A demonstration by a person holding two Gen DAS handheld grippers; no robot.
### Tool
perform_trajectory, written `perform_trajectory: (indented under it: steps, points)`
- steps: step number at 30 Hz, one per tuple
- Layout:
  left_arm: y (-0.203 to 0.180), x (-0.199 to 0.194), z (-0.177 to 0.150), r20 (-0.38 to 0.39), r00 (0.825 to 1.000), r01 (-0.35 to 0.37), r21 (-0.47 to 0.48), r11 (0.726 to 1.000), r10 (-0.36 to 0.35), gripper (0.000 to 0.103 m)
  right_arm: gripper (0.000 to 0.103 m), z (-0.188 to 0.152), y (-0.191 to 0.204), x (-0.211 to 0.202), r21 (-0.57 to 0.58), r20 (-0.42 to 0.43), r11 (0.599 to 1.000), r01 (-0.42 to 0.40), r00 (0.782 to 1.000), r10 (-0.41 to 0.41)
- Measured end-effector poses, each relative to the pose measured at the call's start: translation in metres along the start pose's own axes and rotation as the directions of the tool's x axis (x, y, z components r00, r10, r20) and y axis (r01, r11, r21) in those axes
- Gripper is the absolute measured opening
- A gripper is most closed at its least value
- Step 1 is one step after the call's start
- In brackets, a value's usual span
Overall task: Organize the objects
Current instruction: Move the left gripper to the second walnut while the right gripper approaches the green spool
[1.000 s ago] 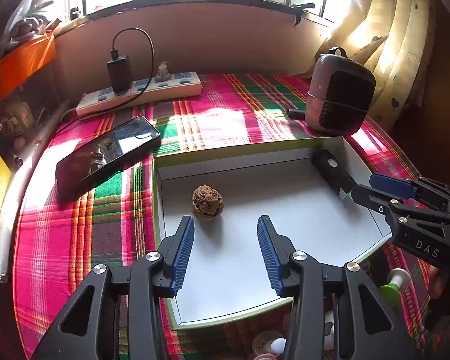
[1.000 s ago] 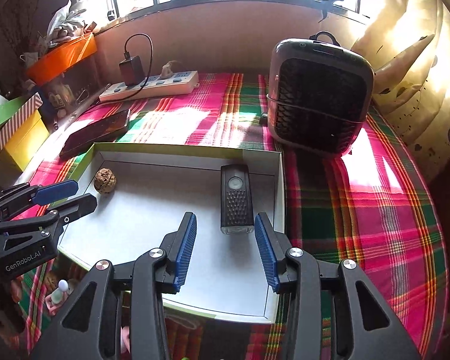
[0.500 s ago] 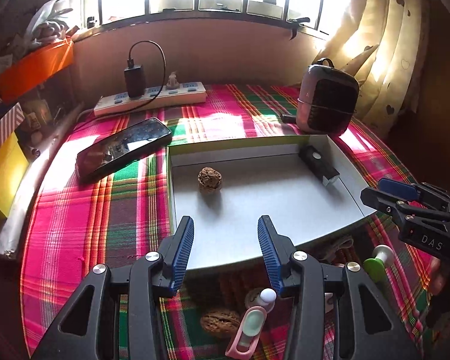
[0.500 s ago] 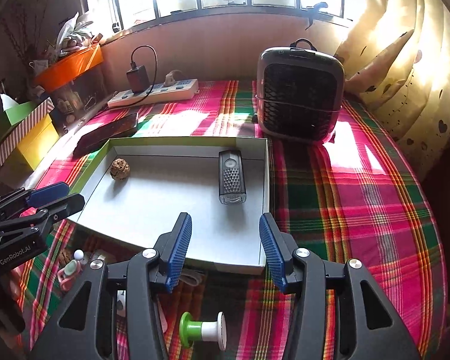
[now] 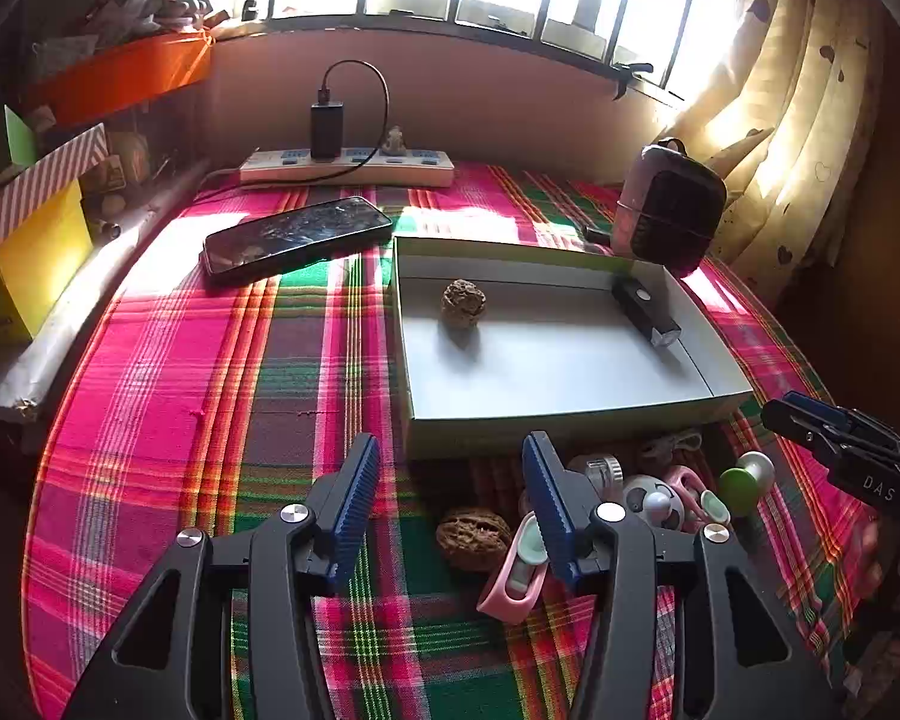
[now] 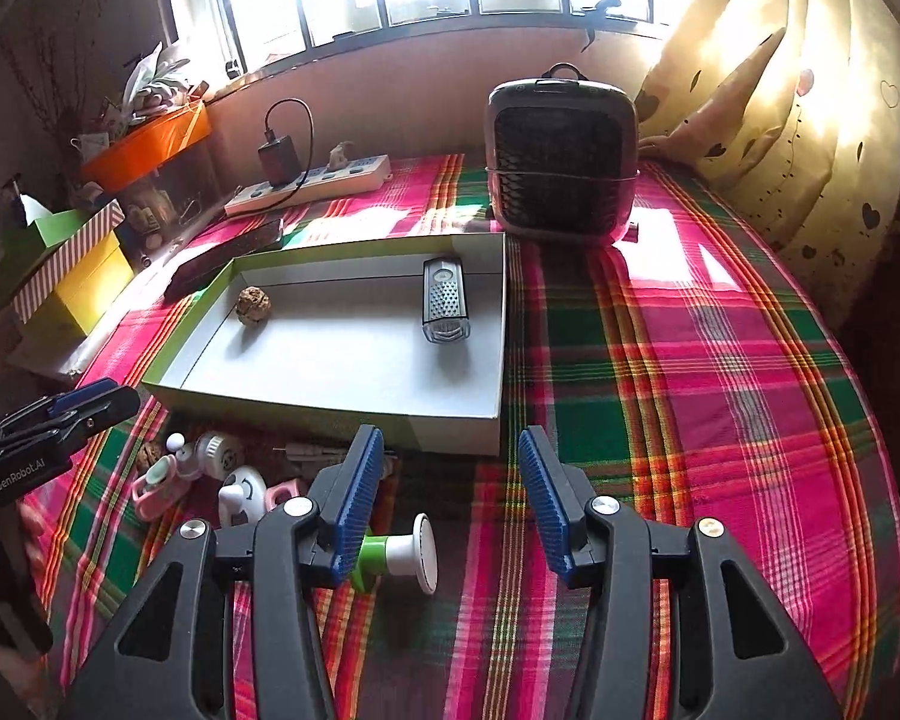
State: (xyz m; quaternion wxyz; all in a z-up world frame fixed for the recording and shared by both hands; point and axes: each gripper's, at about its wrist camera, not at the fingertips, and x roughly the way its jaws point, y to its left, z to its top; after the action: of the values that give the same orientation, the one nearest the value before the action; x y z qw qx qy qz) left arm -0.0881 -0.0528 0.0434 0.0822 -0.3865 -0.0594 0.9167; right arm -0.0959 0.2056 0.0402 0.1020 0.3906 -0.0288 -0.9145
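Observation:
A shallow white box (image 5: 558,420) (image 6: 342,414) on the plaid cloth holds a walnut (image 5: 463,303) (image 6: 252,304) and a small black grater-like device (image 5: 645,312) (image 6: 445,300). In front of the box lie a second walnut (image 5: 473,537), a pink clip (image 5: 513,576), a white round piece (image 5: 654,498) and a green-and-white knob (image 5: 747,477) (image 6: 399,555). My left gripper (image 5: 450,495) hangs above that walnut, its jaws opening, nothing between them. My right gripper (image 6: 447,495) stands open over the knob without touching it.
A phone (image 5: 294,234) lies left of the box, a power strip with charger (image 5: 345,165) behind it. A small heater (image 6: 561,156) stands at the box's far right corner. Coloured boxes (image 6: 60,264) crowd the left edge. A curtain (image 6: 780,108) hangs on the right.
Both grippers have pulled back from over the box toward the near edge, bringing the small items in front of it into view. The left jaws have widened.

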Motion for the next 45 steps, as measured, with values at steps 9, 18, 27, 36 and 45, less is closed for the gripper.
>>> perform_trajectory:
  steps: [9,18,27,36,45]
  points:
    - [0.018,-0.007,-0.028,-0.014,0.998,0.054,-0.038,0.998,-0.055,0.054,0.057,-0.02,-0.001,-0.009,-0.01,0.009,1.0,-0.027,1.0,0.027]
    - [0.017,-0.001,-0.035,-0.035,0.993,0.107,-0.052,0.993,-0.108,0.054,0.057,-0.03,0.0,-0.008,-0.01,-0.006,0.999,-0.049,0.999,0.049]
    - [0.014,0.011,-0.03,-0.059,0.993,0.097,-0.046,0.994,-0.099,0.054,0.058,-0.034,0.001,-0.003,-0.014,-0.025,0.999,-0.049,0.998,0.049]
    - [0.017,0.017,-0.025,-0.075,0.992,0.1,-0.053,0.994,-0.104,0.054,0.058,-0.032,0.004,-0.001,-0.019,-0.029,0.999,-0.048,0.998,0.047]
    - [0.015,0.022,-0.025,-0.077,0.99,0.111,-0.046,0.993,-0.114,0.054,0.059,-0.036,0.005,0.002,-0.018,-0.049,0.999,-0.041,0.998,0.041]
